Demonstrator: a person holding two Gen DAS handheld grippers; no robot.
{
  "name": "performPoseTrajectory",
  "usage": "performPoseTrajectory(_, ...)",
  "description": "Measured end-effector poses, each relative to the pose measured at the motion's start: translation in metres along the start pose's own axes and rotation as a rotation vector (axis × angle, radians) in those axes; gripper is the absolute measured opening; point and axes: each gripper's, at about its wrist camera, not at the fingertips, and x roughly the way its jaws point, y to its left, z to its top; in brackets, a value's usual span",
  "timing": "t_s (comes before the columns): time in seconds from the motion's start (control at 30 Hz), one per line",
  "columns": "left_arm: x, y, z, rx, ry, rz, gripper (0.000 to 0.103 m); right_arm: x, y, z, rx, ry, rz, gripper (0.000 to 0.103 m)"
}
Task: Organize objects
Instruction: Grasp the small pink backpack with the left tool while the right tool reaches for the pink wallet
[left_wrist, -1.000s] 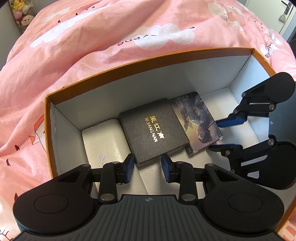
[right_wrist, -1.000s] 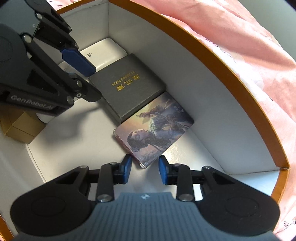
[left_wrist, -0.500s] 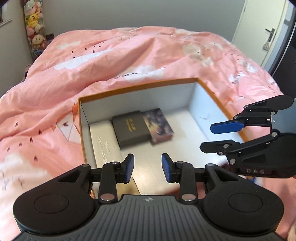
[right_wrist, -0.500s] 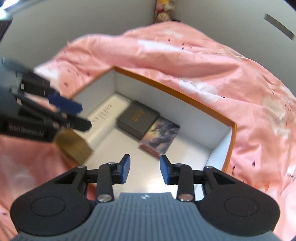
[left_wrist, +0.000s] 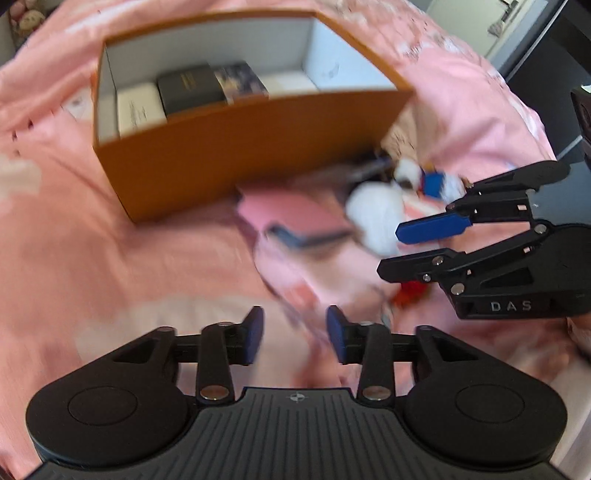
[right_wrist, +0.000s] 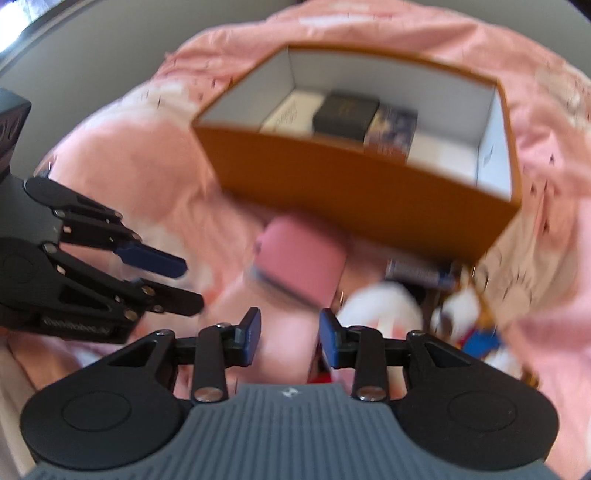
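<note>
The orange box (left_wrist: 258, 147) with a white inside sits on the pink bedcover. It holds a white box (left_wrist: 140, 107), a black box (left_wrist: 190, 88) and a picture-covered box (left_wrist: 240, 79). In front of the orange box (right_wrist: 351, 192) lie a flat pink item (left_wrist: 295, 214) and a white plush toy (left_wrist: 373, 214), both blurred. My left gripper (left_wrist: 295, 339) hovers over the cover near the pink item (right_wrist: 303, 254), its jaws opening with nothing between them. My right gripper (right_wrist: 290, 338) is open and empty, close to the plush toy (right_wrist: 380, 306).
A small blue and white toy (left_wrist: 436, 182) and a red thing (left_wrist: 410, 291) lie by the box's near right corner. Rumpled pink bedcover (left_wrist: 110, 258) surrounds everything. A dark door or furniture edge (left_wrist: 546, 48) stands at the far right.
Both grippers have pulled back out of the orange box and now hang over the bedcover in front of it. The left jaws stand wider apart than before.
</note>
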Motion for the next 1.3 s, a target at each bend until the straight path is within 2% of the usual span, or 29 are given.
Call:
performPoseTrajectory(0.07,0.001,-0.008,-0.01,0.042,0.016,-0.02,0.057,0.0,0.008,-0.013,-0.008,0.027,-0.003,0.039)
performPoseTrajectory(0.17,0.01,-0.019,-0.018,0.083,0.035,-0.031,0.057,0.005,0.014,-0.025,-0.004,0.07,0.01,0.046)
performPoseTrajectory(0.27,0.017,-0.019,-0.017,0.067,0.017,-0.033,0.056,0.016,0.013,-0.03,0.015,0.11,0.001,0.046)
performPoseTrajectory(0.4,0.018,-0.016,-0.015,0.049,-0.013,-0.057,0.051,0.017,0.009,-0.031,0.041,0.089,0.013,0.045)
performPoseTrajectory(0.47,0.017,-0.013,-0.013,0.024,-0.024,-0.073,0.051,0.016,0.006,-0.032,0.053,0.087,0.033,0.039)
performPoseTrajectory(0.57,0.013,-0.004,-0.012,-0.042,-0.044,-0.083,0.053,0.018,0.003,-0.032,0.068,0.096,0.046,0.036)
performPoseTrajectory(0.73,0.01,0.009,-0.004,-0.166,-0.061,-0.155,0.061,0.026,0.006,-0.03,0.057,0.11,0.04,0.03)
performPoseTrajectory(0.8,0.015,0.018,-0.001,-0.241,-0.041,-0.174,0.061,0.027,0.008,-0.03,0.041,0.114,0.045,0.03)
performPoseTrajectory(0.9,0.028,0.031,0.005,-0.366,-0.01,-0.164,0.061,0.029,0.008,-0.03,0.046,0.121,0.049,0.03)
performPoseTrajectory(1.07,0.048,0.045,0.007,-0.479,0.029,-0.213,0.061,0.029,0.006,-0.03,0.064,0.117,0.04,0.029)
performPoseTrajectory(1.13,0.056,0.046,0.007,-0.503,0.04,-0.217,0.06,0.028,0.007,-0.03,0.052,0.118,0.035,0.03)
performPoseTrajectory(1.23,0.061,0.048,0.007,-0.519,0.038,-0.221,0.041,0.022,0.008,-0.029,0.04,0.103,0.027,0.03)
performPoseTrajectory(1.3,0.059,0.05,0.006,-0.526,0.031,-0.217,0.034,0.015,0.007,-0.026,0.042,0.085,0.026,0.03)
